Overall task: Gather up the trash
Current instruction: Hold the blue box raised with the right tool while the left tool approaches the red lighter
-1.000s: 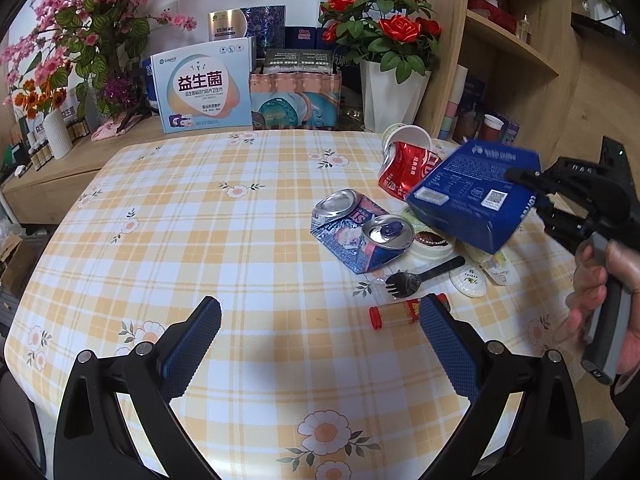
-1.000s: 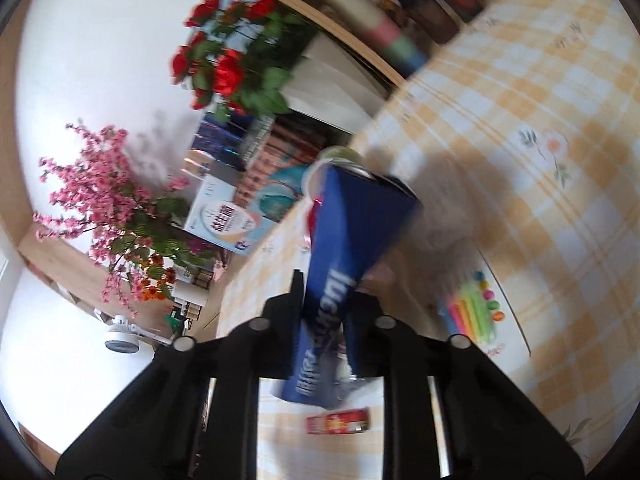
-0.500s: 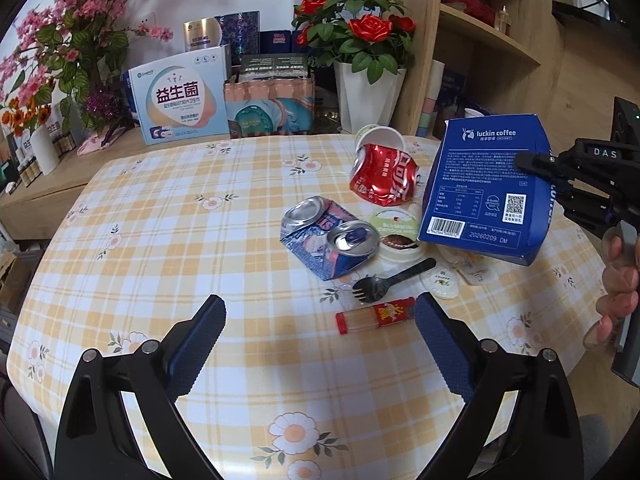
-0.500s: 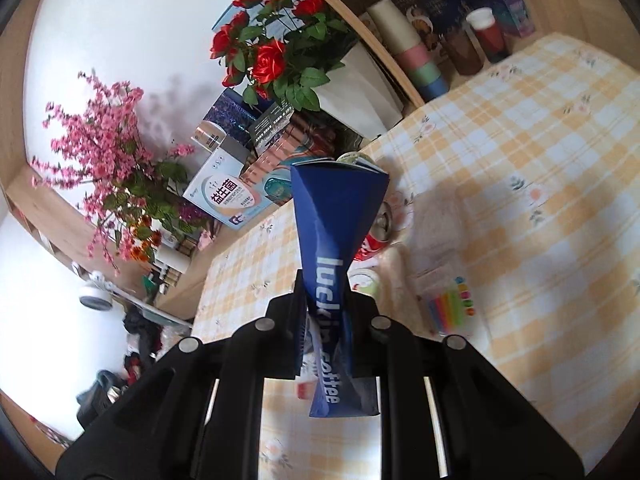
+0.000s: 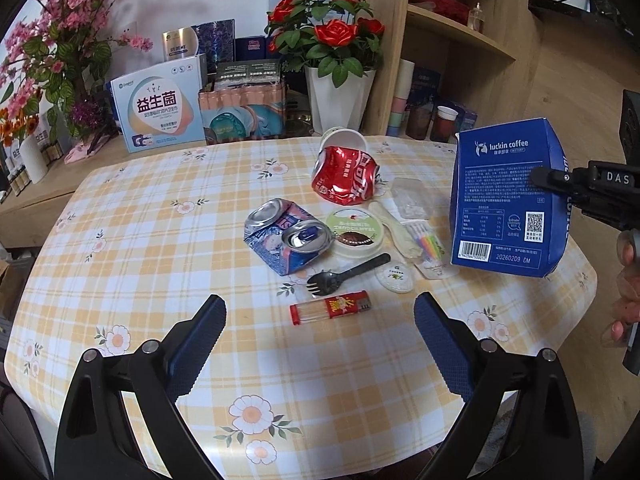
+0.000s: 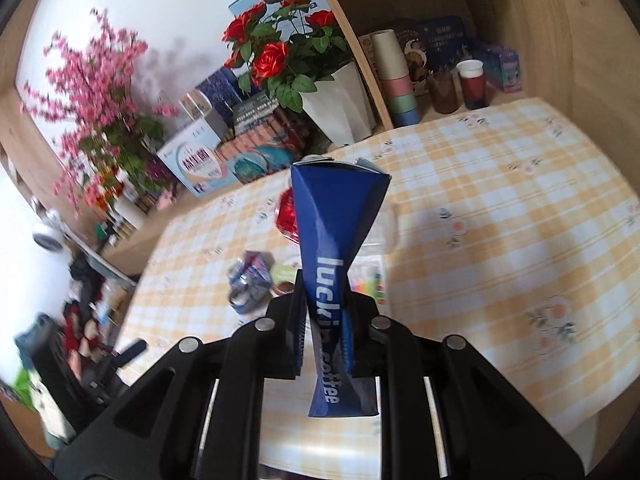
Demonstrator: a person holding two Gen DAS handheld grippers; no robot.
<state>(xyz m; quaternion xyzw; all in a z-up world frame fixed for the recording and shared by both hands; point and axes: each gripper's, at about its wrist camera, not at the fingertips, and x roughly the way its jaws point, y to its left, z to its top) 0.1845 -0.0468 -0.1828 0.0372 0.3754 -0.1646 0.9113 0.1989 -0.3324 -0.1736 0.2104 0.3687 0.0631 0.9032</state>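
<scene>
A lived-in home is indicated, most likely a dining or living room. The bench is covered with a yellow checked cloth printed with flowers. Behind it, red roses in a white vase and pink blossom sprays are set on a low wooden sideboard among boxed health products. Cups, glasses and small boxes are kept on wooden shelving at the right.
</scene>
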